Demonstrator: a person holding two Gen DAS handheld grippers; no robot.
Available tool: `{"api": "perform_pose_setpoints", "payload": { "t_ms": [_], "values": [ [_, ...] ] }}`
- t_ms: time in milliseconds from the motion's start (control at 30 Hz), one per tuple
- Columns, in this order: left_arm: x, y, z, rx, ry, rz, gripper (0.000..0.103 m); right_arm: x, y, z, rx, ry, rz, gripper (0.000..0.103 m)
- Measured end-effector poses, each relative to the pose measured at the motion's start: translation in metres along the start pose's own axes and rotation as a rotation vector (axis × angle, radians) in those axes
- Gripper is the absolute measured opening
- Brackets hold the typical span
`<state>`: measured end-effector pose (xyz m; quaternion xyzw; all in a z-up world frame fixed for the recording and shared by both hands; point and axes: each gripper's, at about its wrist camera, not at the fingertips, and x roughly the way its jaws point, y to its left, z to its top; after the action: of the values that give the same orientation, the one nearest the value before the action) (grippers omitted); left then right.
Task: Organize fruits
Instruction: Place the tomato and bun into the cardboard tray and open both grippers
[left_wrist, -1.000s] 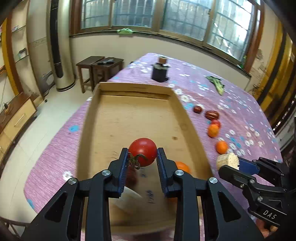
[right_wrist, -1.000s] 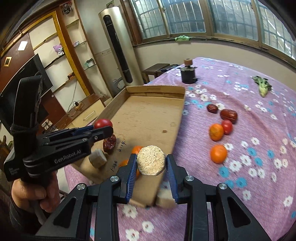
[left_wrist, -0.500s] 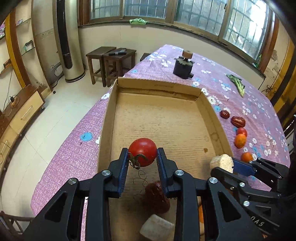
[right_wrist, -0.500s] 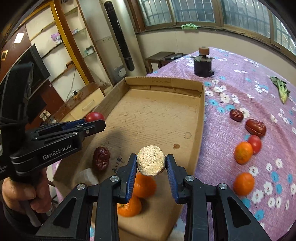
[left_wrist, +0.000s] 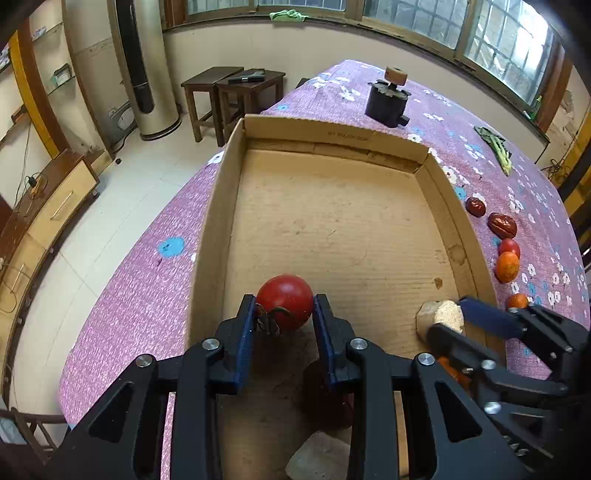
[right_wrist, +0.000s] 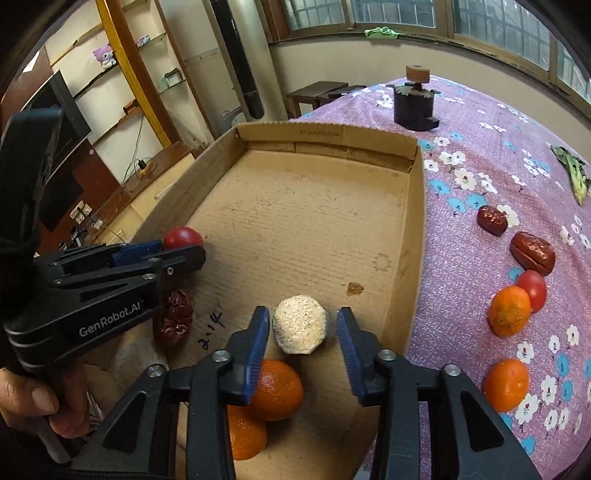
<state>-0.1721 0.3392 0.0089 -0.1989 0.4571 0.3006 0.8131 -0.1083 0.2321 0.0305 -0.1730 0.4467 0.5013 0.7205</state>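
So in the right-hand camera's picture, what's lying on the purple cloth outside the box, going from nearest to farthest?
Orange → orange → small red tomato → red date → darker date → leafy green → black holder.

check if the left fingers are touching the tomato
Touching. The left wrist view shows both blue pads of the left gripper pressed flat against the sides of the tomato, no gap either side.

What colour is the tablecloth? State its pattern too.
The tablecloth is purple with white and blue flowers, clearest in the right wrist view.
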Motion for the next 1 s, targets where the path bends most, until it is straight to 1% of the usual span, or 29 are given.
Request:
{"api": "perform_pose_setpoints", "payload": {
  "t_ms": [100, 133, 167, 200, 267, 333, 367, 433, 500, 533, 600, 667, 700, 767, 867, 933, 1000],
  "values": [
    [-0.004, 0.003, -0.004, -0.019, 0.003, -0.009, 0.029, -0.018, -0.004, -0.004, 0.021, -0.034, 0.010, 0.043],
    [-0.007, 0.004, -0.007, -0.026, -0.006, -0.012, 0.033, -0.025, -0.006, -0.005, 0.029, -0.049, 0.015, 0.043],
    [-0.010, 0.004, -0.008, -0.029, -0.016, -0.015, 0.046, -0.033, -0.008, -0.008, 0.041, -0.070, 0.023, 0.044],
    [-0.014, 0.003, -0.010, -0.029, -0.030, -0.020, 0.053, -0.043, -0.012, -0.012, 0.058, -0.097, 0.031, 0.045],
    [-0.019, 0.000, -0.013, -0.025, -0.047, -0.021, 0.056, -0.056, -0.019, -0.020, 0.087, -0.133, 0.019, 0.047],
    [-0.024, -0.001, -0.014, -0.020, -0.058, -0.005, 0.056, -0.066, -0.026, -0.029, 0.107, -0.153, -0.014, 0.047],
    [-0.025, 0.000, -0.014, -0.024, -0.062, -0.011, 0.056, -0.071, -0.030, -0.035, 0.110, -0.167, -0.045, 0.047],
    [-0.031, 0.001, -0.015, -0.034, -0.072, -0.021, 0.056, -0.078, -0.034, -0.044, 0.097, -0.183, -0.139, 0.047],
    [-0.038, 0.001, -0.017, -0.038, -0.087, -0.033, 0.056, -0.076, -0.039, -0.053, 0.080, -0.162, -0.224, 0.048],
    [-0.041, 0.000, -0.017, -0.039, -0.091, -0.041, 0.056, -0.070, -0.042, -0.057, 0.080, -0.129, -0.240, 0.049],
    [-0.045, -0.004, -0.018, -0.031, -0.098, -0.058, 0.056, -0.063, -0.044, -0.062, 0.084, -0.094, -0.214, 0.049],
    [-0.052, -0.010, -0.020, -0.019, -0.108, -0.067, 0.056, -0.057, -0.037, -0.064, 0.069, -0.077, -0.183, 0.049],
    [-0.055, -0.013, -0.021, -0.015, -0.111, -0.071, 0.056, -0.056, -0.031, -0.064, 0.056, -0.076, -0.183, 0.043],
    [-0.063, -0.017, -0.023, -0.006, -0.123, -0.081, 0.056, -0.055, -0.021, -0.063, 0.036, -0.073, -0.171, 0.041],
    [-0.072, -0.023, -0.024, 0.002, -0.141, -0.089, 0.058, -0.059, -0.007, -0.061, 0.009, -0.086, -0.073, 0.040],
    [-0.078, -0.025, -0.025, 0.007, -0.148, -0.095, 0.058, -0.063, -0.001, -0.061, -0.002, -0.109, -0.076, 0.039],
    [-0.082, -0.028, -0.027, 0.015, -0.156, -0.102, 0.058, -0.072, -0.004, -0.063, 0.008, -0.130, -0.089, 0.039]
  ]
}}
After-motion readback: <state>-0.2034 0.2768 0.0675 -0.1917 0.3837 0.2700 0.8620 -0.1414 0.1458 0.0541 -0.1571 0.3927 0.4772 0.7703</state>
